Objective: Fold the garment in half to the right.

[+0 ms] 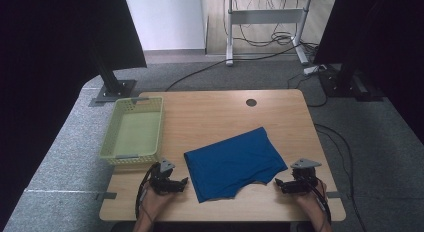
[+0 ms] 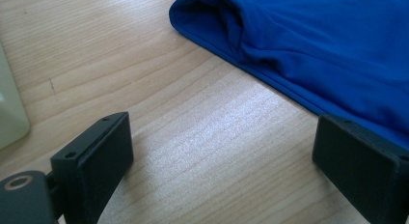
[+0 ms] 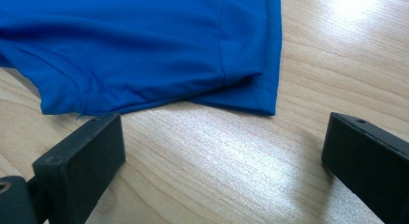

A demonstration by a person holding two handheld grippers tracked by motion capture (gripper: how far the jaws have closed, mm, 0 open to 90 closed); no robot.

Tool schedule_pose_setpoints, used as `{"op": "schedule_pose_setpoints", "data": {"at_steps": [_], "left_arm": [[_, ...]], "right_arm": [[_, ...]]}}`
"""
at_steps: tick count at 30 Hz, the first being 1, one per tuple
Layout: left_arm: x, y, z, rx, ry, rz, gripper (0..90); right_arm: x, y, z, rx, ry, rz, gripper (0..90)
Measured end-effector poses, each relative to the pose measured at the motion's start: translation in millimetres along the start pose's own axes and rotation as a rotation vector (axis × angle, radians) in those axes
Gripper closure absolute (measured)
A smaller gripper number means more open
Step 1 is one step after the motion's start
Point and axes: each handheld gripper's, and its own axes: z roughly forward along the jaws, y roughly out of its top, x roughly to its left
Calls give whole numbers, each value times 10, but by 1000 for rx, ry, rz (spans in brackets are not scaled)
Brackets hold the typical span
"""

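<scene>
Blue cloth (image 1: 233,163) is lying folded on the wooden table (image 1: 210,112), sitting in the lower middle of the high view, slanted so its far corner is pointing toward the upper right. A ragged notch is showing along its near edge.

Left claw (image 1: 183,182) is resting at the lower left of the high view, just beside the cloth's near left corner, not touching it. In the left gripper view its jaws are standing wide apart with bare table (image 2: 193,147) between them; the cloth (image 2: 313,45) is filling the upper right of that frame, its rolled hem running diagonally down toward the right jaw. Whether that jaw is touching the hem, cannot tell.

Right claw (image 1: 278,184) is sitting at the lower right of the high view, near the cloth's near right edge. In the right gripper view its jaws are likewise spread wide, nothing between them but table (image 3: 226,166); the cloth (image 3: 144,45) is spanning the upper left and centre, its hemmed corner ending just above the gap.

A person's hands are coming in from the bottom edge, one behind each claw.

Pale green basket (image 1: 111,132) is standing at the left side of the table, well apart from the cloth. A round cable hole (image 1: 251,102) is showing near the table's far edge.
</scene>
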Motion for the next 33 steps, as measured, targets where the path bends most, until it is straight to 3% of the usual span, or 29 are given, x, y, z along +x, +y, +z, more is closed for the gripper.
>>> {"op": "schedule_pose_setpoints", "data": {"at_steps": [5, 6, 9, 10, 18, 22, 25, 33], "left_arm": [[-2, 75, -4, -13, -10, 1, 95], [17, 166, 4, -22, -18, 2, 103], [17, 166, 4, -22, -18, 2, 111], [22, 246, 16, -31, -25, 3, 111], [29, 364, 91, -44, -14, 4, 127], [34, 480, 192, -73, -12, -18, 132], [34, 480, 192, -73, -12, -18, 133], [87, 593, 340, -84, 47, -43, 143]], "right_arm": [[0, 0, 0, 0, 0, 0, 13], [-1, 0, 0, 0, -1, 0, 13], [-1, 0, 0, 0, -2, 1, 13], [-1, 0, 0, 0, -2, 1, 13], [-1, 0, 0, 0, -2, 1, 13], [-1, 0, 0, 0, -2, 1, 13], [-1, 0, 0, 0, -2, 2, 13], [-1, 0, 0, 0, -2, 2, 13]]}}
